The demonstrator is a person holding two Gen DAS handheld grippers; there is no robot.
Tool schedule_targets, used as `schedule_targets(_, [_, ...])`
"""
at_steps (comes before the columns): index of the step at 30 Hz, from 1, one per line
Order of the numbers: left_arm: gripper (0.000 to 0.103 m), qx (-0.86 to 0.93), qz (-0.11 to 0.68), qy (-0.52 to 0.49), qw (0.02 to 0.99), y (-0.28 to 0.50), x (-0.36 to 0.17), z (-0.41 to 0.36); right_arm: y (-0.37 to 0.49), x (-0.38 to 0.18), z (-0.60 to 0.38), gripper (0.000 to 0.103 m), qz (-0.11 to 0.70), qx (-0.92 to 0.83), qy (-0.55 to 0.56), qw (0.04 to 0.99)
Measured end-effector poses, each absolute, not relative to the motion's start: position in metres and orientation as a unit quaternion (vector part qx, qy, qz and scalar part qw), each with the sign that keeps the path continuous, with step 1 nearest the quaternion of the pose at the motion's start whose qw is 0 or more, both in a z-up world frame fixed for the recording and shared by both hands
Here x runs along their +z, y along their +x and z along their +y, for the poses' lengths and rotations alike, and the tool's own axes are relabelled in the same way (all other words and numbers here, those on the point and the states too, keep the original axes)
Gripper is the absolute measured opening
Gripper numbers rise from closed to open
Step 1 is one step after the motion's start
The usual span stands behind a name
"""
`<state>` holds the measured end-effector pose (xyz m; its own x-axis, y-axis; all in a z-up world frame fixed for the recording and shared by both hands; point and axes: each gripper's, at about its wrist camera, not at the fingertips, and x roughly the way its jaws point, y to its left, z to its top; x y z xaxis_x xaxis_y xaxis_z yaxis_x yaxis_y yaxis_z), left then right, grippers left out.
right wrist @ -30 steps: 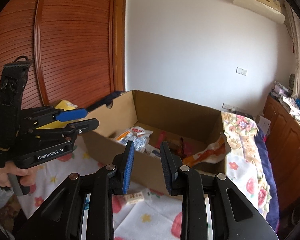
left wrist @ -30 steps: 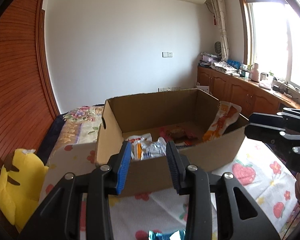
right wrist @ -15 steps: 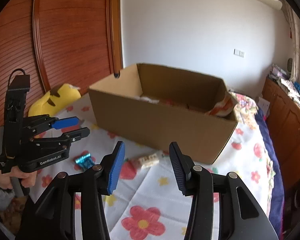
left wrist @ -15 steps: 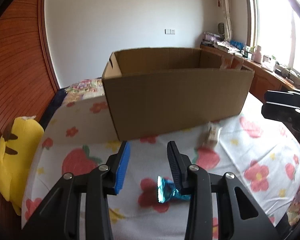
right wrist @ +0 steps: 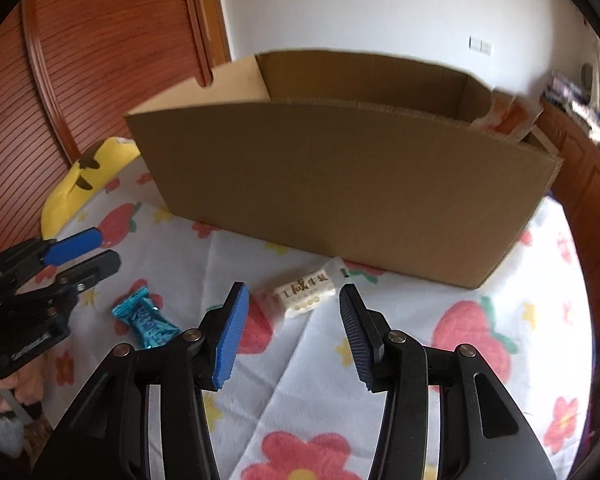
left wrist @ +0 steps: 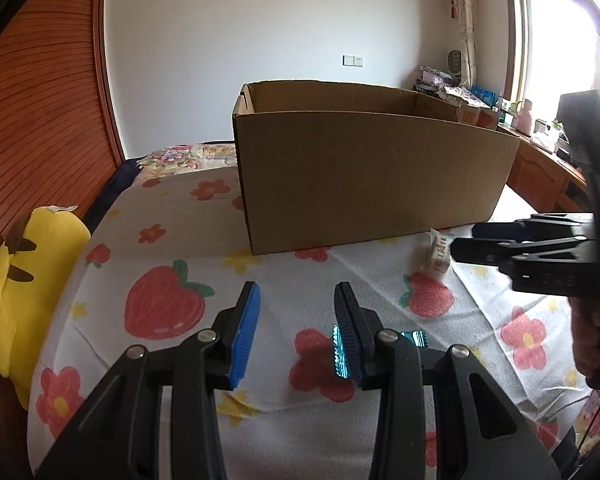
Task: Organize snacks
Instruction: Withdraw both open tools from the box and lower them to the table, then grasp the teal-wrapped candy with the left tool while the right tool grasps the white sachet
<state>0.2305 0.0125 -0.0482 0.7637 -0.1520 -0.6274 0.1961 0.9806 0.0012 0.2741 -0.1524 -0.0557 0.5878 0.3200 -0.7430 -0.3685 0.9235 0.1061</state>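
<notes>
Above the blanket (right wrist: 440, 280), both tongs tilt down, apart: left tongs (left wrist: 296, 320), right tongs (right wrist: 292, 320).

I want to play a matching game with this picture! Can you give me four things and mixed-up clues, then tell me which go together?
Things:
1. cardboard box
2. shiny blue candy
3. white snack bar
4. yellow plush toy

Clues:
a. lies on the blanket between the open right tongs
b. sits at the bed's edge by the wooden wall
c. stands behind both loose snacks
d. lies near the left tongs, partly hidden behind one finger

Pairs: 1-c, 2-d, 3-a, 4-b
</notes>
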Motion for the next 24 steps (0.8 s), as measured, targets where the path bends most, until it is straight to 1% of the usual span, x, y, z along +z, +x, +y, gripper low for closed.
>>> schedule_targets(7, [0.039,-0.081,0.320,0.031,0.944,0.227,-0.048,0.017,0.298,-0.077,-0.150,0.048,0.448,0.178,-0.009,0.876])
schedule_targets(13, [0.039,-0.079,0.316,0.034,0.945,0.226,-0.048,0.015,0.307,-0.083,-0.152,0.050,0.455,0.169,0.007,0.874])
schedule_targets(16, [0.040,-0.079,0.316,0.038,0.945,0.226,-0.047,0.014,0.308,-0.085,-0.146,0.049,0.448,0.163,-0.008,0.879])
schedule_targets(18, [0.040,-0.081,0.317,0.039,0.944,0.227,-0.048,0.013,0.307,-0.085,-0.145,0.044,0.446,0.156,-0.022,0.881])
schedule_targets(19, [0.042,-0.081,0.318,0.040,0.944,0.227,-0.048,0.013,0.307,-0.085,-0.144,0.036,0.445,0.152,-0.030,0.882])
schedule_targets(20, [0.043,-0.083,0.319,0.040,0.943,0.227,-0.048,0.013,0.305,-0.085,-0.144,0.023,0.443,0.148,-0.040,0.883])
schedule_targets(21, [0.044,-0.085,0.320,0.040,0.943,0.228,-0.048,0.012,0.304,-0.086,-0.144,0.020,0.442,0.149,-0.048,0.883])
schedule_targets(24, [0.045,-0.091,0.324,0.039,0.941,0.227,-0.048,0.011,0.300,-0.085,-0.148,0.020,0.440,0.155,-0.058,0.882])
